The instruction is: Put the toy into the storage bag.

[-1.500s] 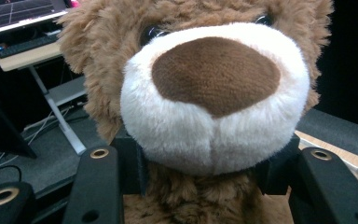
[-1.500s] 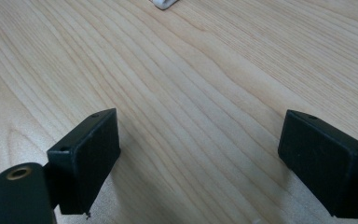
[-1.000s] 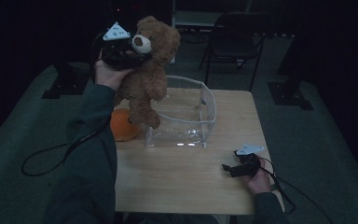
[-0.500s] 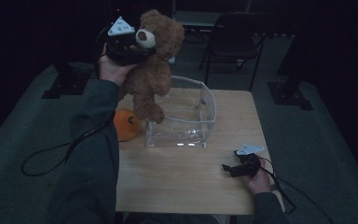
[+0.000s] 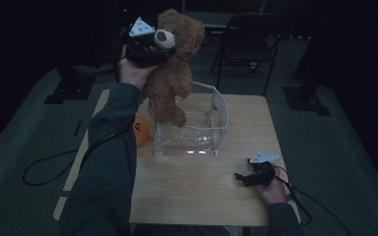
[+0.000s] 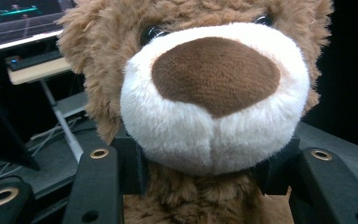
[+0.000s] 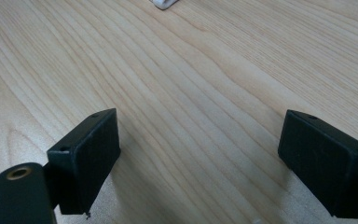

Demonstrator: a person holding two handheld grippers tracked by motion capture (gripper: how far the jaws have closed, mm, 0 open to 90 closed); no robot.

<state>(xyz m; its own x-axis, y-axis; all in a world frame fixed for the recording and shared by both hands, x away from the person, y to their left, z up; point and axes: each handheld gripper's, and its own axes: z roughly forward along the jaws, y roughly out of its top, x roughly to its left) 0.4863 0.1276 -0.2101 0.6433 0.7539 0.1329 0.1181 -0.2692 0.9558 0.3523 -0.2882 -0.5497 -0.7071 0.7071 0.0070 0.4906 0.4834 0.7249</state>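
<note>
You are working in what looks like a dim recording studio or lab: a small wooden table (image 5: 197, 191) on grey carpet, a folding chair (image 5: 248, 37) behind it, stand bases (image 5: 305, 98) on the floor, lit equipment (image 6: 16, 11) on a rack.

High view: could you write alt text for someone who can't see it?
A person's left gripper holds a brown teddy bear by the neck above a clear plastic bin on a wooden table. The right gripper rests open on the table; an orange toy sits beside the bin.
</note>
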